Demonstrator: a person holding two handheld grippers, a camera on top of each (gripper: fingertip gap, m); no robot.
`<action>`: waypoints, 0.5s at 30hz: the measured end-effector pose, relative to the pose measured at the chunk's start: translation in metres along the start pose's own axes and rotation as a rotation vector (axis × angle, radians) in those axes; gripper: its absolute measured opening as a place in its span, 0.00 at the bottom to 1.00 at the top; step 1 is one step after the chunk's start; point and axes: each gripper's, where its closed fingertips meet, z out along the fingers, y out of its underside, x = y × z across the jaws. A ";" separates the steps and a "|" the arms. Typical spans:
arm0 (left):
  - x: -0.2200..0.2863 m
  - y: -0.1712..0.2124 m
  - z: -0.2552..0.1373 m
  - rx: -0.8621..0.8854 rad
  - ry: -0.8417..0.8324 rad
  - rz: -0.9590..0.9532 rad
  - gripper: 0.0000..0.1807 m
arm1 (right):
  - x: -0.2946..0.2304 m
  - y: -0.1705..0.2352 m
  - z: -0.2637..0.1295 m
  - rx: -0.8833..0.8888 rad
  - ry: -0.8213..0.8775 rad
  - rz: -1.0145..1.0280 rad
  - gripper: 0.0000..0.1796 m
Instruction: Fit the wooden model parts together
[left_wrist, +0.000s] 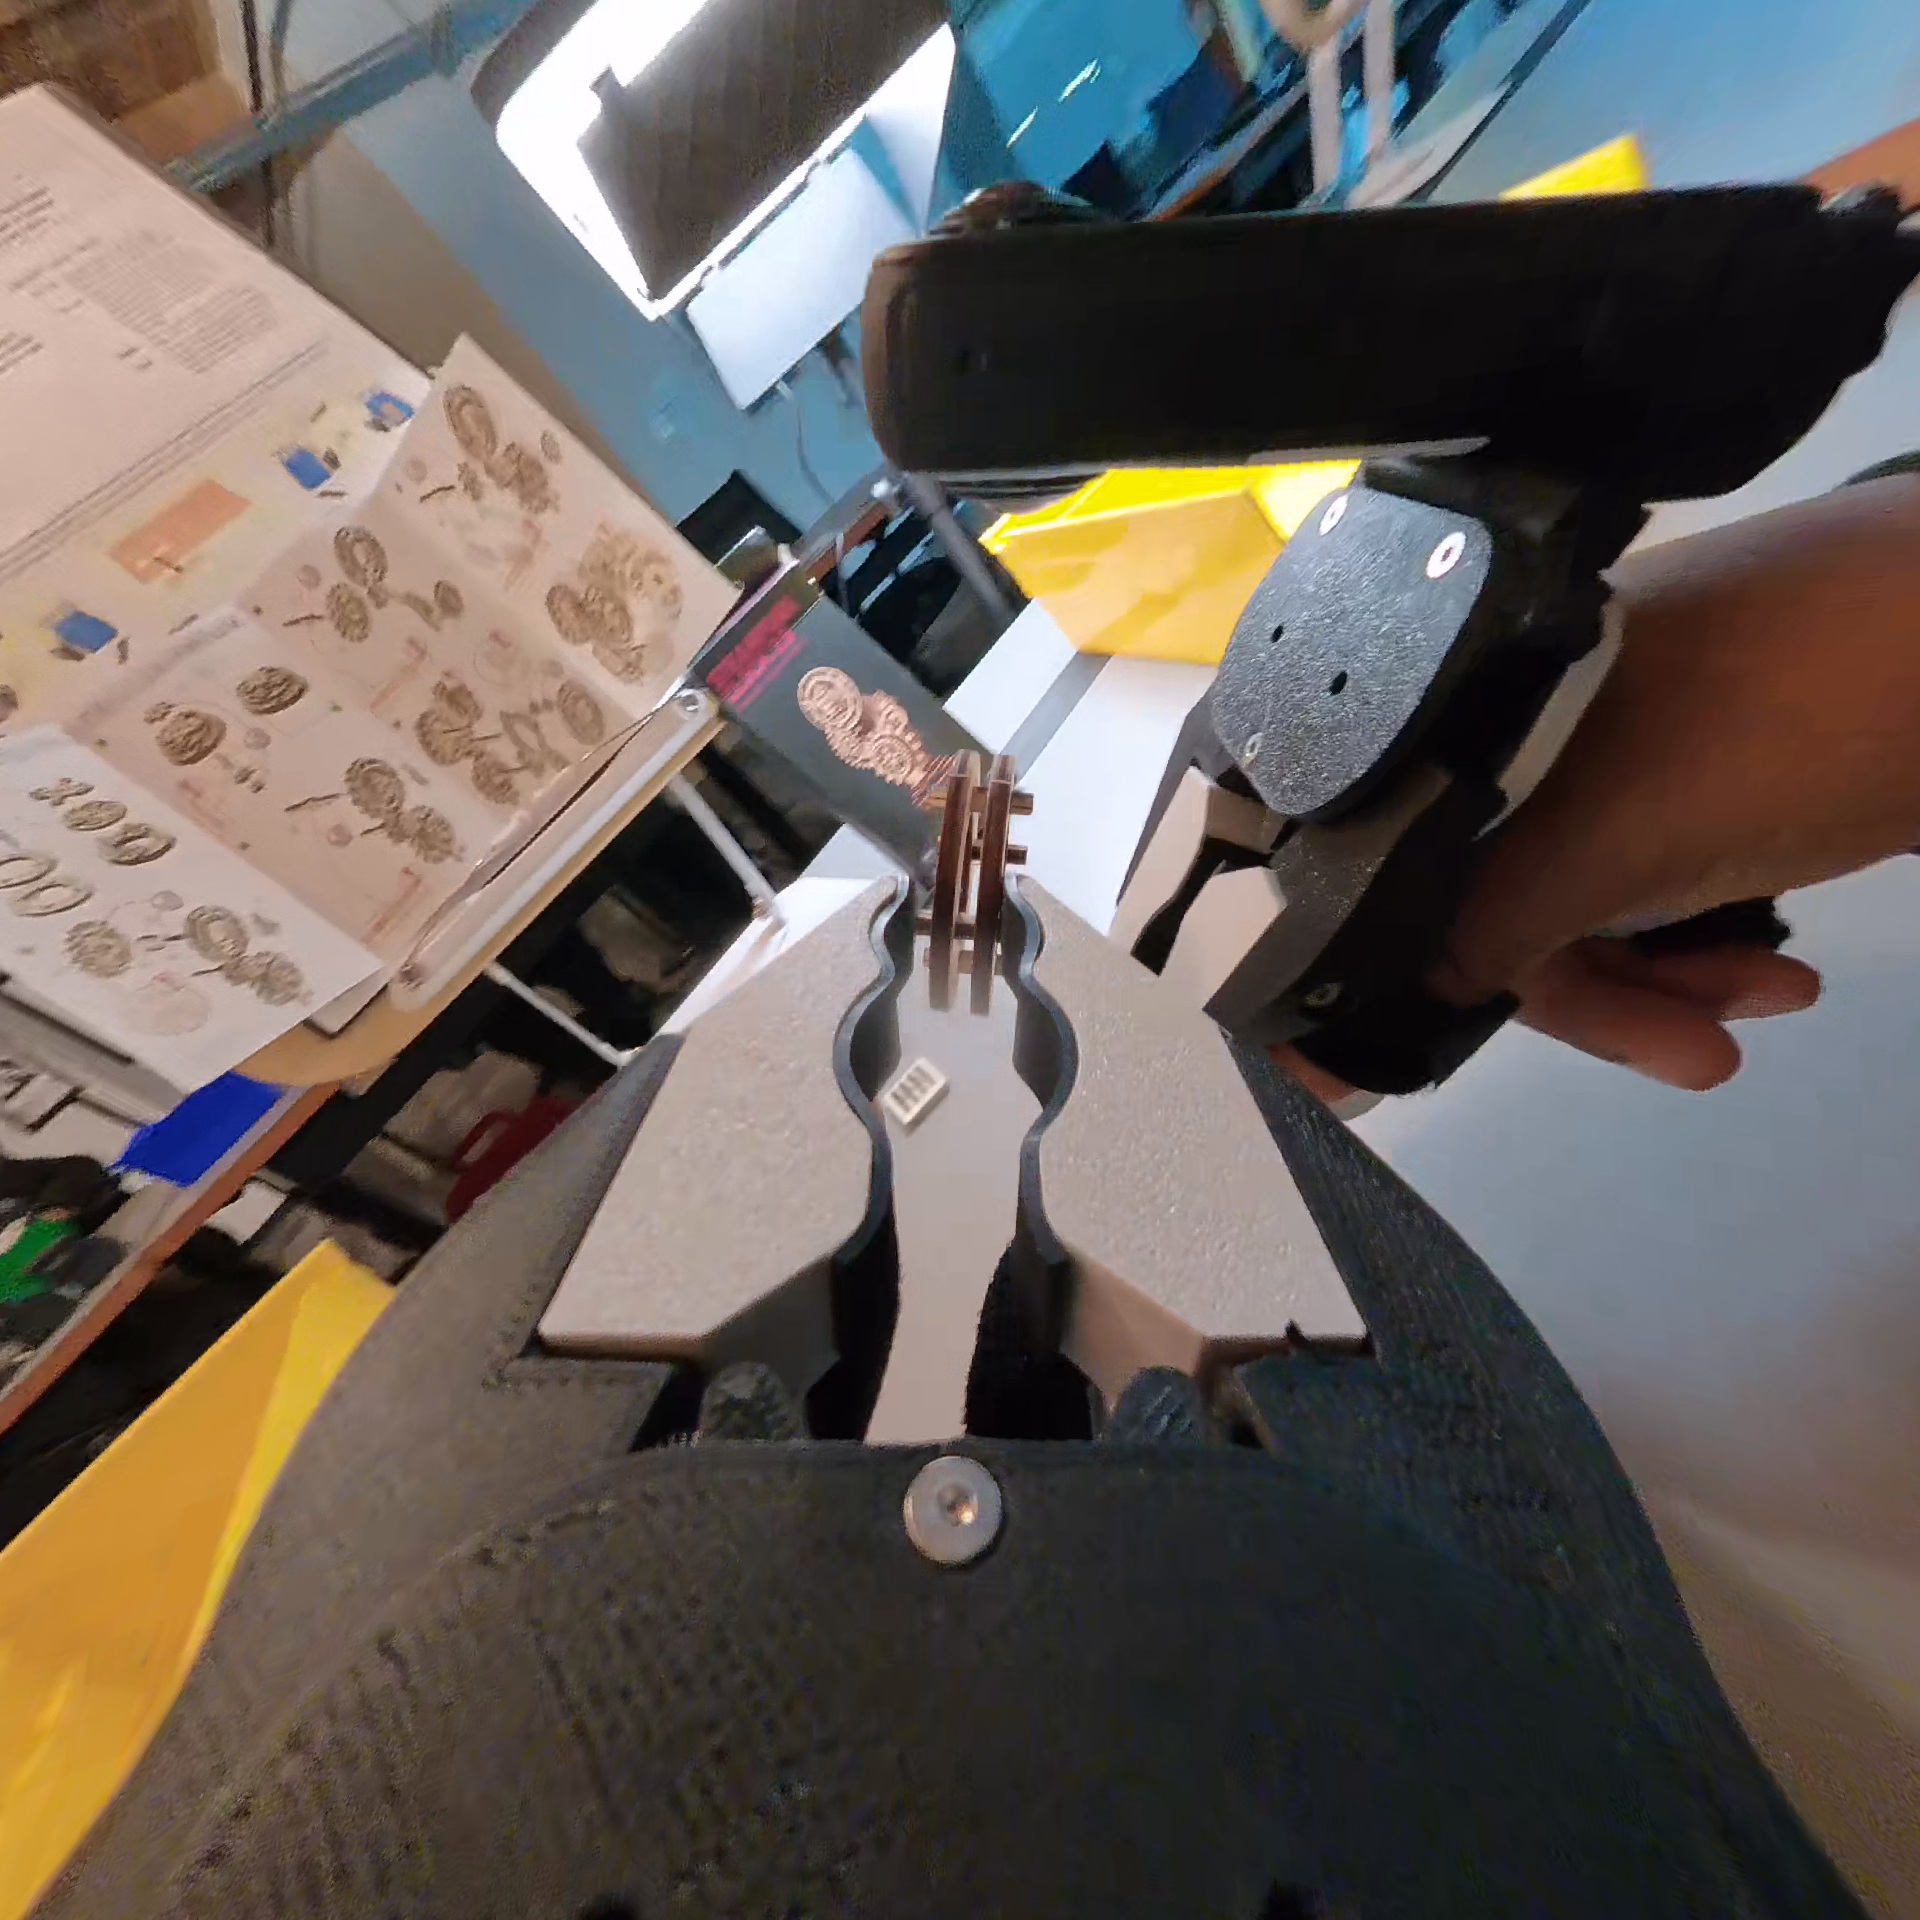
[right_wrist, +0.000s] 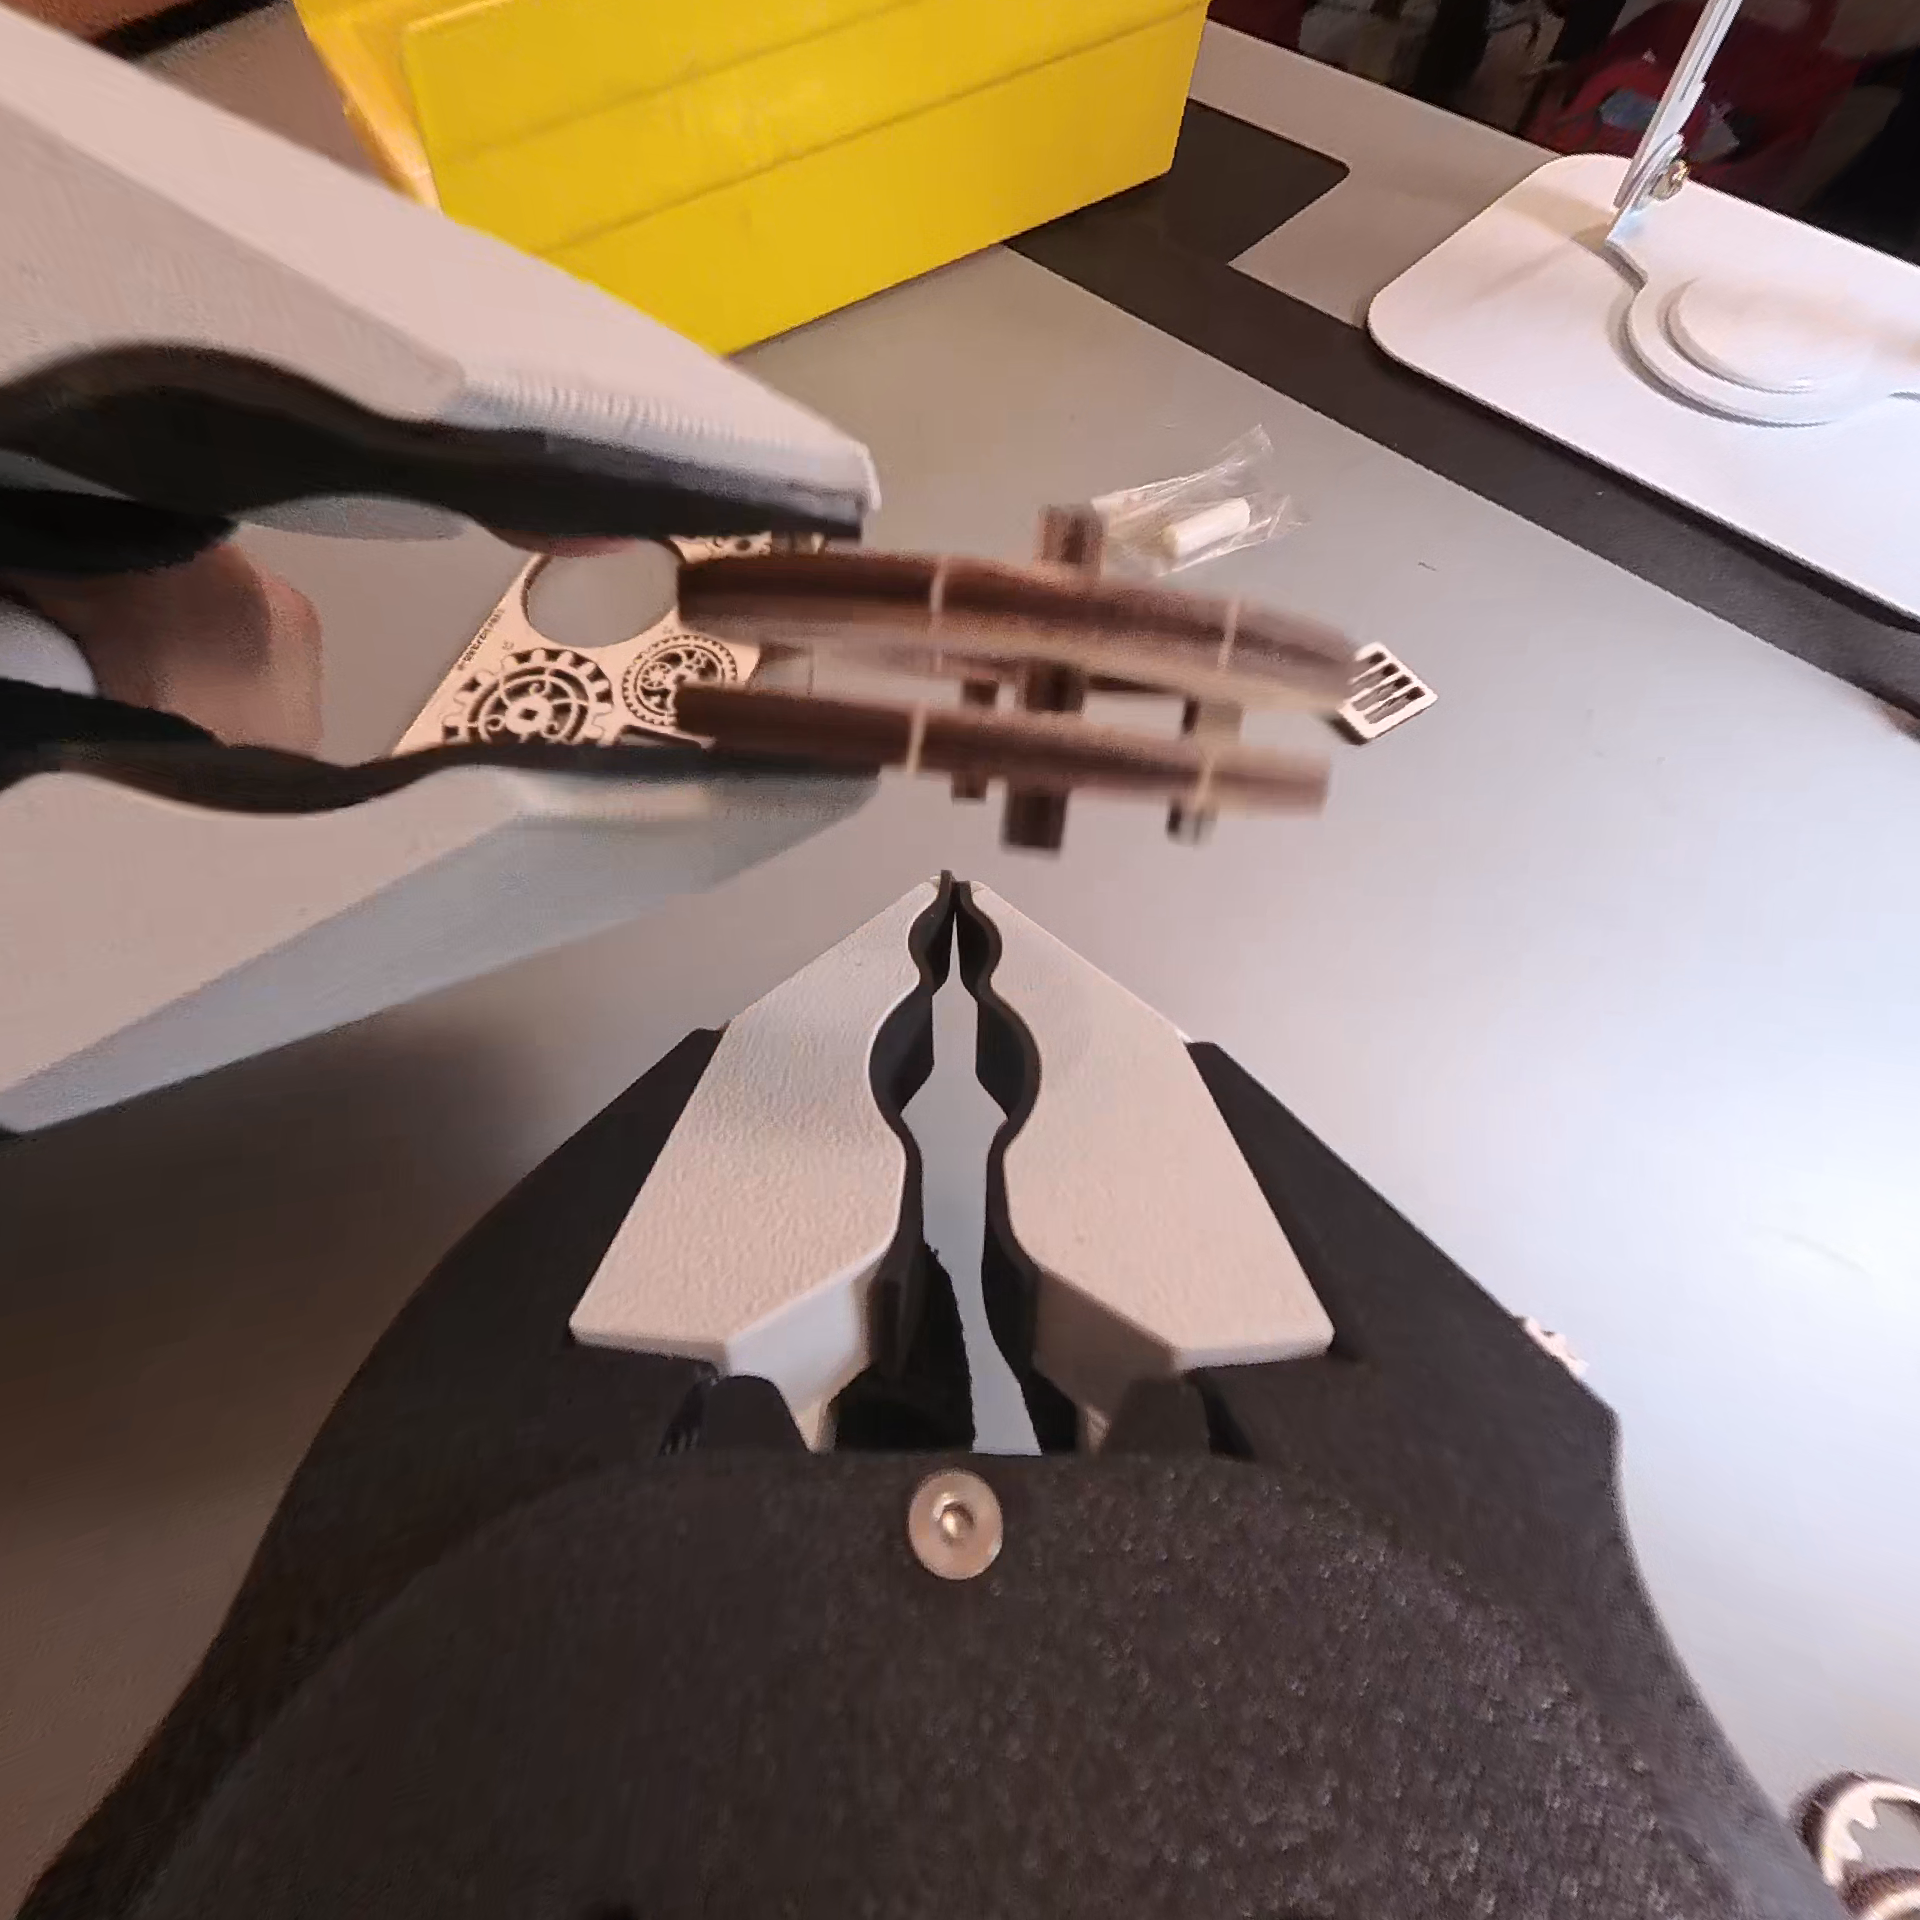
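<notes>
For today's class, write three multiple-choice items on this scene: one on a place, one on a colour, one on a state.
1. Where is the wooden assembly?
A. In the bin
B. Between the left hand-held gripper's fingertips
C. On the table

2. What colour is the bin?
A. Yellow
B. Red
C. Green

3. How is the right hand-held gripper?
A. Wide open
B. Holding a disc
C. Shut, empty

Answers: 1 B, its fingertips pinch the two discs' edges above the table. 2 A, its walls are bright yellow. 3 C, its tips meet with nothing visible between them.
</notes>
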 end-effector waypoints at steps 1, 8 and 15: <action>-0.001 0.000 -0.001 0.021 0.005 -0.018 0.08 | 0.000 0.000 0.000 0.001 -0.005 0.003 0.00; -0.006 0.000 -0.006 0.193 0.049 -0.076 0.08 | -0.002 0.000 -0.003 0.007 -0.028 0.021 0.00; -0.004 0.004 -0.010 0.317 0.112 -0.065 0.08 | -0.008 -0.003 -0.006 0.029 -0.063 0.019 0.00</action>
